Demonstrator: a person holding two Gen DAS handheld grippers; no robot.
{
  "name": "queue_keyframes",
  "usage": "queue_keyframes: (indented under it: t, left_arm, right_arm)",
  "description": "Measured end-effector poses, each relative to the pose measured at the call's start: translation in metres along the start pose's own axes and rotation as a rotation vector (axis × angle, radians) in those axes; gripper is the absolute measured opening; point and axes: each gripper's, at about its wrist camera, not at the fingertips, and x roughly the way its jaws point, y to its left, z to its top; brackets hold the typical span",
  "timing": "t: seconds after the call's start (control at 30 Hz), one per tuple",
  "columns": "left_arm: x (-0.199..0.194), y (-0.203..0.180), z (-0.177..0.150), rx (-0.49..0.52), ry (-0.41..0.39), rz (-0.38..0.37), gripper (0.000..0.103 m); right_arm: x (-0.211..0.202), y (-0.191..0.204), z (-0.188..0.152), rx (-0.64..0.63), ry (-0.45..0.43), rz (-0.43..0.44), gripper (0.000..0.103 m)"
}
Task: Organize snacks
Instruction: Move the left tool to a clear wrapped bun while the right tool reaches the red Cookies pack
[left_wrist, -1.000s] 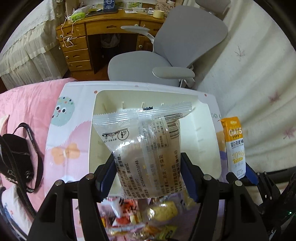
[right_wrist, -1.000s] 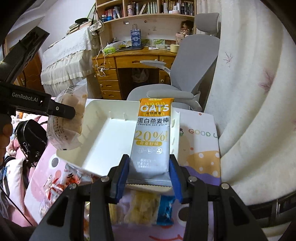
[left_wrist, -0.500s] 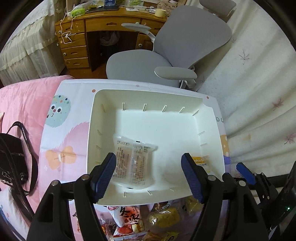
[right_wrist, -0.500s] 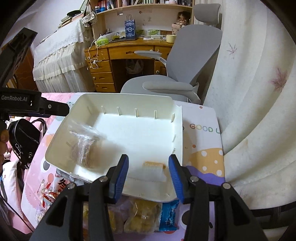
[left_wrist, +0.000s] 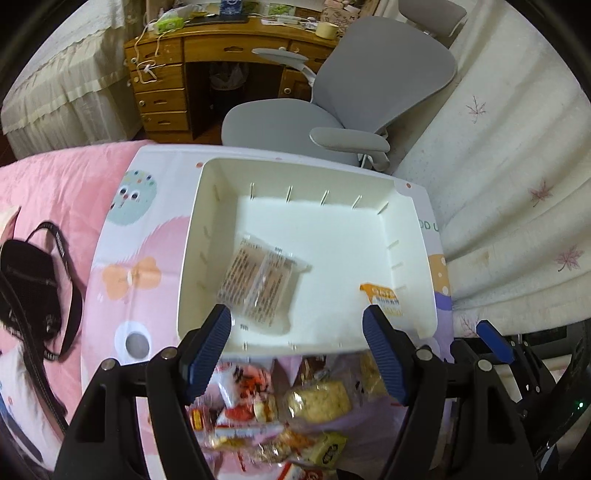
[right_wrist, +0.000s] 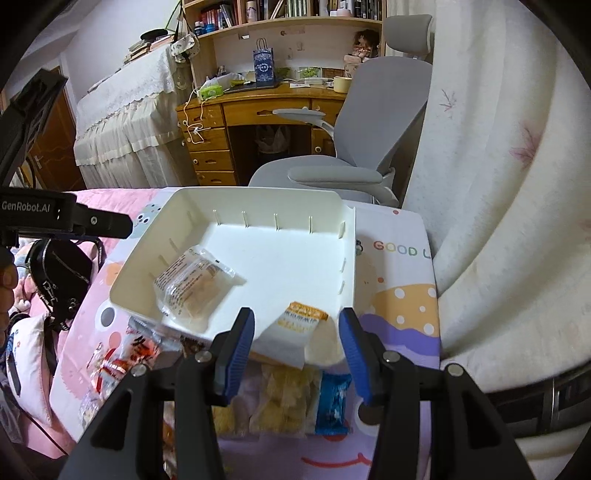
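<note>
A white tray sits on a cartoon-print mat. A clear twin-pack of biscuits lies in its left half. An orange-and-white oat bar rests against the near right wall. My left gripper hovers open over the tray's near edge, with nothing between its pads. My right gripper is open too, above the oat bar and not touching it. Loose snack packets are piled in front of the tray.
A grey office chair and a wooden desk stand beyond the mat. A black bag lies on the pink blanket at left. White patterned fabric rises along the right. The left gripper's body reaches in from the left.
Both grippers let go: the biscuit pack and the oat bar dropped into the tray. Both grippers drew back toward the tray's near edge with wider jaws.
</note>
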Motion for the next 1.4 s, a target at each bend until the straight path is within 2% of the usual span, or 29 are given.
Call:
queue_keyframes:
  t: [0.27, 0.37, 0.57, 0.77, 1.07, 1.3, 1.4]
  left_arm:
    - [-0.027, 0.003, -0.051, -0.085, -0.002, 0.024, 0.073]
    - [-0.041, 0.007, -0.072, -0.143, -0.012, 0.012, 0.073]
    - [-0.061, 0.014, -0.112, -0.202, -0.031, 0.054, 0.073]
    - [-0.072, 0.025, -0.149, -0.272, -0.036, 0.098, 0.073]
    - [-0.080, 0.046, -0.203, -0.367, 0.004, 0.154, 0.073]
    - [-0.085, 0.062, -0.225, -0.388, 0.029, 0.205, 0.073]
    - [-0.084, 0.069, -0.230, -0.388, 0.056, 0.201, 0.077]
  right_arm:
    - [-0.024, -0.013, -0.029, 0.037, 0.035, 0.053, 0.048]
    - [-0.029, -0.019, -0.038, 0.065, 0.070, 0.082, 0.048]
    - [-0.030, -0.028, -0.055, 0.122, 0.159, 0.150, 0.049]
    - [-0.020, -0.035, -0.075, 0.186, 0.260, 0.235, 0.049]
    - [0.003, -0.029, -0.101, 0.257, 0.416, 0.328, 0.049]
    - [0.020, -0.011, -0.121, 0.309, 0.535, 0.372, 0.049]
    - [0.026, 0.000, -0.128, 0.326, 0.577, 0.384, 0.049]
